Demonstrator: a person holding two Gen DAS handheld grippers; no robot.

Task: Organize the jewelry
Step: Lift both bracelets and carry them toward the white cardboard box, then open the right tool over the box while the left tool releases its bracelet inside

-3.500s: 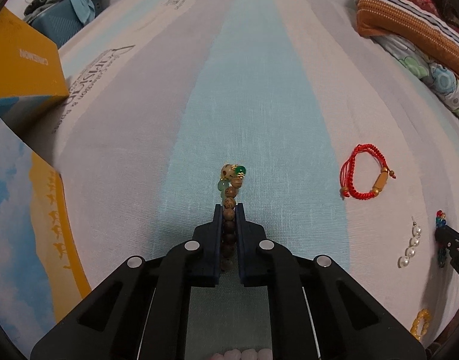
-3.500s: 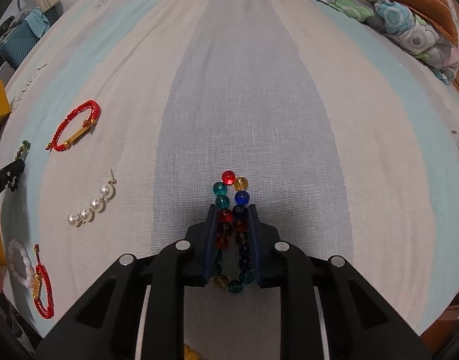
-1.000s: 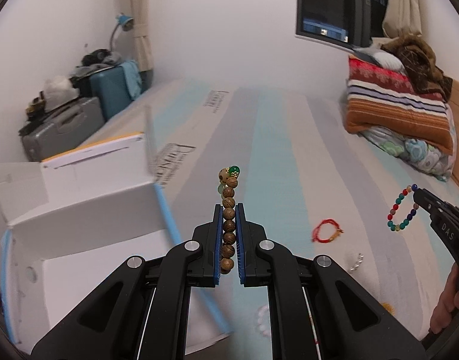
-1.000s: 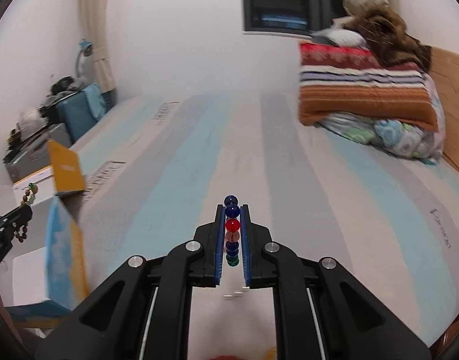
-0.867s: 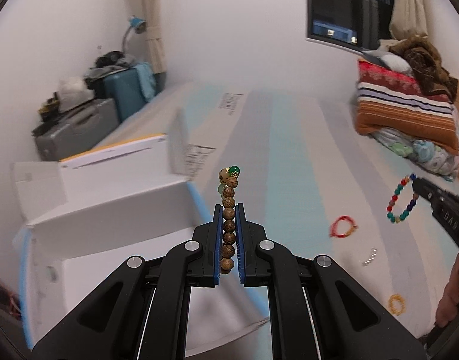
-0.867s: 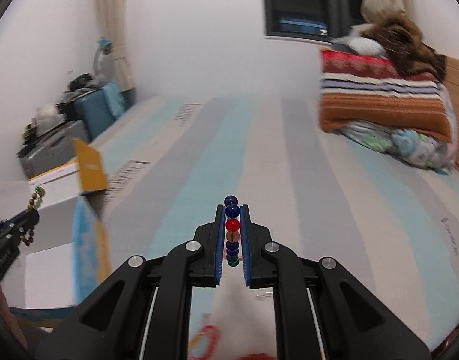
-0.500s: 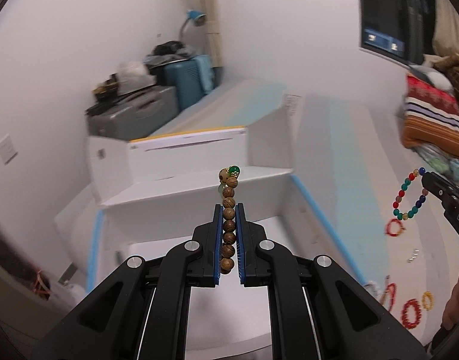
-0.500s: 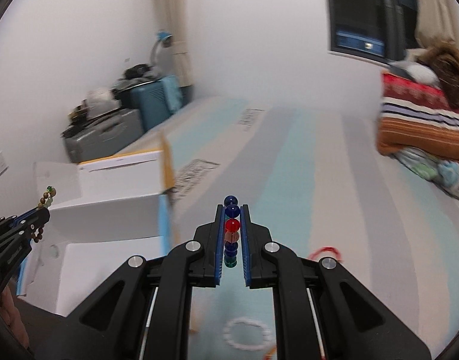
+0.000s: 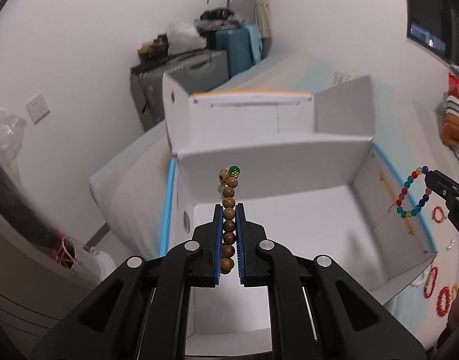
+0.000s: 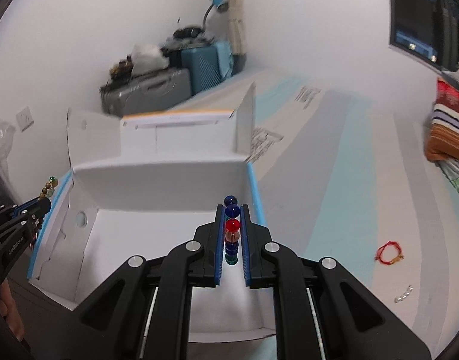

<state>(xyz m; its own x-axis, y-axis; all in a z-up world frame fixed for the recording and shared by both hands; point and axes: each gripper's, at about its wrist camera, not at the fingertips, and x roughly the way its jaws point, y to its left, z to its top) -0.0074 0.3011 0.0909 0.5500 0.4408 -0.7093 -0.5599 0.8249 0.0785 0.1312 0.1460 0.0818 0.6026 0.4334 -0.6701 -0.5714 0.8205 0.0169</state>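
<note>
**Bracelets held over open box, both tools loaded**

Left wrist view: left tool [image 9: 228, 240] is pressed together on the wooden bead bracelet [image 9: 228, 210], pinching one side of the loop so the green bead end stands up past the fingertips. It hangs above the floor of the white cardboard box [image 9: 334, 210], whose flaps stand open; the aim, as I judge it, is to release the piece inside. This view alone shows the right tool [image 9: 430, 177] from the side, with the multicoloured bead bracelet [image 9: 412, 193] dangling as a full loop over the box's right wall. Red bracelets [image 9: 443, 300] lie on the bed beyond that wall.

Right wrist view: right tool pinches the multicoloured bracelet edge-on, so only a stacked column of beads shows. The tool points near the box's right wall, above the interior. Only here appear the red cord bracelet [image 10: 389, 252] and pearl piece [image 10: 404, 294] lying on the striped bed sheet [image 10: 334, 180], not yet collected.
</note>
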